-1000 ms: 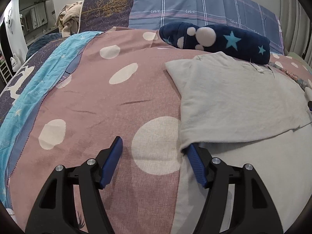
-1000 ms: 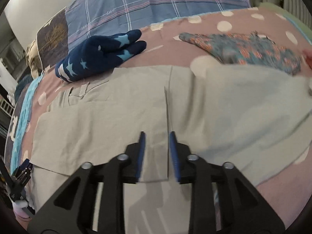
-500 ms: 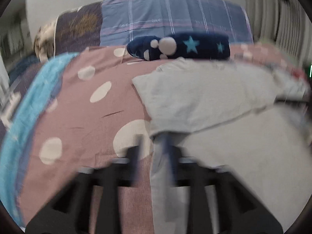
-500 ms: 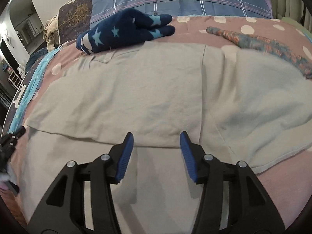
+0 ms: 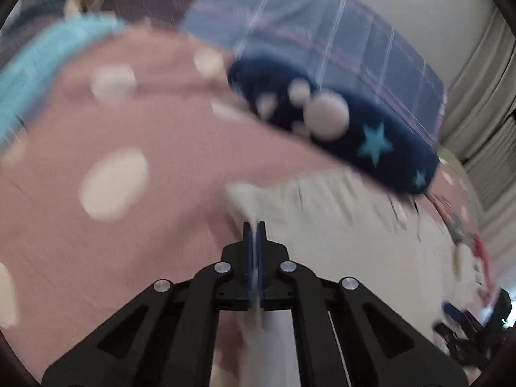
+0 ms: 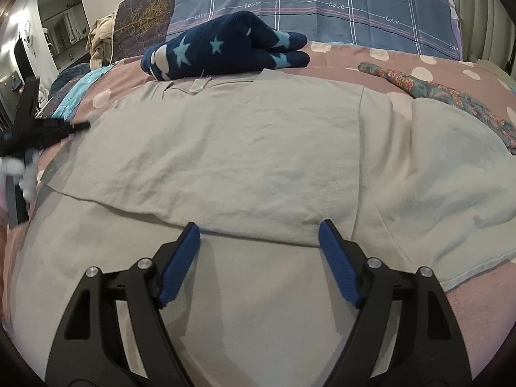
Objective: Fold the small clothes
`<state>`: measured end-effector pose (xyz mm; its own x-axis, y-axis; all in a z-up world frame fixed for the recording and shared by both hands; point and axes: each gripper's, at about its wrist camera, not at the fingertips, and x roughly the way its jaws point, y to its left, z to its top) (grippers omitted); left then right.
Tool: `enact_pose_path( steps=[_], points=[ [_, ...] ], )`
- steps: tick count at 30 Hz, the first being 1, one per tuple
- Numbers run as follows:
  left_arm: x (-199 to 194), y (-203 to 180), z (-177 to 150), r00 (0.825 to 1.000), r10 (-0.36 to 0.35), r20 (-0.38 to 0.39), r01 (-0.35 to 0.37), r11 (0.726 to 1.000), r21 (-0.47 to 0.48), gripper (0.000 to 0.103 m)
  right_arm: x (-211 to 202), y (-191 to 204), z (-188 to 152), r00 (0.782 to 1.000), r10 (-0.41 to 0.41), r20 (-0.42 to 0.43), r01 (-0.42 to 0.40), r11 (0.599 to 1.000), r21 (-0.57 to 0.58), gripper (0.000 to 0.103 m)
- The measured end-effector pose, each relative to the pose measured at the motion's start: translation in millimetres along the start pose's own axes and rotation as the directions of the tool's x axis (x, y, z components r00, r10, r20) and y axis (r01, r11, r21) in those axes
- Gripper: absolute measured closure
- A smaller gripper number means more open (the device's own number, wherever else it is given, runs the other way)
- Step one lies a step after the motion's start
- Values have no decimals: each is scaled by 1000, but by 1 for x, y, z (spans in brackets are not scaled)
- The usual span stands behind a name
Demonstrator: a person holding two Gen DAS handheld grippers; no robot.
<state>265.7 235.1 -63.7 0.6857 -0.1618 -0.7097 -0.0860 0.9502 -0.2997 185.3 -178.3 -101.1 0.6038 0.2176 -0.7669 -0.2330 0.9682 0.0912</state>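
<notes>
Grey shirt (image 6: 225, 148) edge pinched in left claw (image 5: 254, 229), right claw (image 6: 259, 229) opening above hem

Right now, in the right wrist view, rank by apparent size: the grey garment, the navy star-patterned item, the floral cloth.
1. grey garment, by far the largest.
2. navy star-patterned item.
3. floral cloth, partly hidden behind the garment; the last two look close, so that order is unsure.

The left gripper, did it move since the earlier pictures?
Yes. The left gripper was wide open by the big white dot near the grey shirt's bottom corner; now it is shut on the shirt's edge, closer to the navy star sock.
</notes>
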Motion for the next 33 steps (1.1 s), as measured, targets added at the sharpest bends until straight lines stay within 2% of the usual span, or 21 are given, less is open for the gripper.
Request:
enact_pose_path(
  steps=[1,2,3,4,5,6,7,9,11,13,15,16,18,20,21,22,24,26,29,31,33],
  points=[
    [-3,-3,2,997,69,34,-70,997,34,103,0,0,0,1000,1,0,-1,1000,-1,25],
    [-3,-5,2,976,205,76,-211,974,81,103,0,1,0,1000,2,-1,-2,1000,-2,24],
    [0,-6,0,950,298,91,-307,944,120,103,0,1,0,1000,3,0,-3,1000,-2,24],
    [2,-5,-2,944,320,86,-329,934,137,103,0,1,0,1000,4,1,-4,1000,-1,24],
    [2,-2,-6,949,306,71,-313,940,135,103,-1,1,0,1000,6,2,-6,1000,1,24],
    [-3,-1,-11,965,255,56,-260,960,106,103,-1,0,0,1000,8,4,-8,1000,3,24],
    [-12,-3,-15,974,215,69,-221,971,87,103,-3,-1,0,1000,10,7,-10,1000,7,24],
    [-33,-19,-22,976,184,114,-197,973,117,96,-9,-3,0,1000,-4,13,4,1000,20,25],
    [-57,-49,-31,981,117,157,-145,972,182,65,-21,-8,-1,999,-37,19,36,999,37,26],
    [-68,-76,-40,988,19,155,-58,967,249,55,-43,-18,-3,994,-83,72,81,996,36,26],
    [-67,-102,-53,992,-47,114,9,950,312,47,-65,-34,-3,981,-152,124,148,988,37,26],
    [-63,-112,-59,994,-64,91,29,941,336,43,-79,-47,-3,967,-205,149,200,979,48,26],
    [-47,-134,-73,996,-80,35,61,925,375,42,-100,-78,-3,942,-291,165,279,956,92,26],
    [-23,-150,-90,997,-72,-29,77,912,403,42,-122,-118,-8,899,-409,158,383,908,170,26],
    [-13,-153,-98,996,-66,-63,87,909,408,42,-133,-141,-13,862,-486,142,455,867,203,27],
    [1,-156,-107,993,-44,-108,86,905,418,41,-139,-155,-17,836,-534,129,502,838,216,28],
    [10,-157,-112,995,2,-96,41,894,447,38,-146,-186,-27,776,-626,83,597,770,223,33],
    [9,-156,-109,995,15,-95,28,900,436,32,-146,-206,-36,749,-661,45,637,737,224,35],
    [10,-152,-108,995,2,-99,40,906,420,31,-139,-228,-45,730,-683,4,666,712,224,36],
    [9,-153,-110,996,7,-94,34,906,423,31,-132,-232,-45,714,-700,7,686,702,190,37],
    [11,-154,-109,996,16,-89,24,904,426,29,-120,-233,-42,688,-725,10,719,684,126,41]
  ],
)
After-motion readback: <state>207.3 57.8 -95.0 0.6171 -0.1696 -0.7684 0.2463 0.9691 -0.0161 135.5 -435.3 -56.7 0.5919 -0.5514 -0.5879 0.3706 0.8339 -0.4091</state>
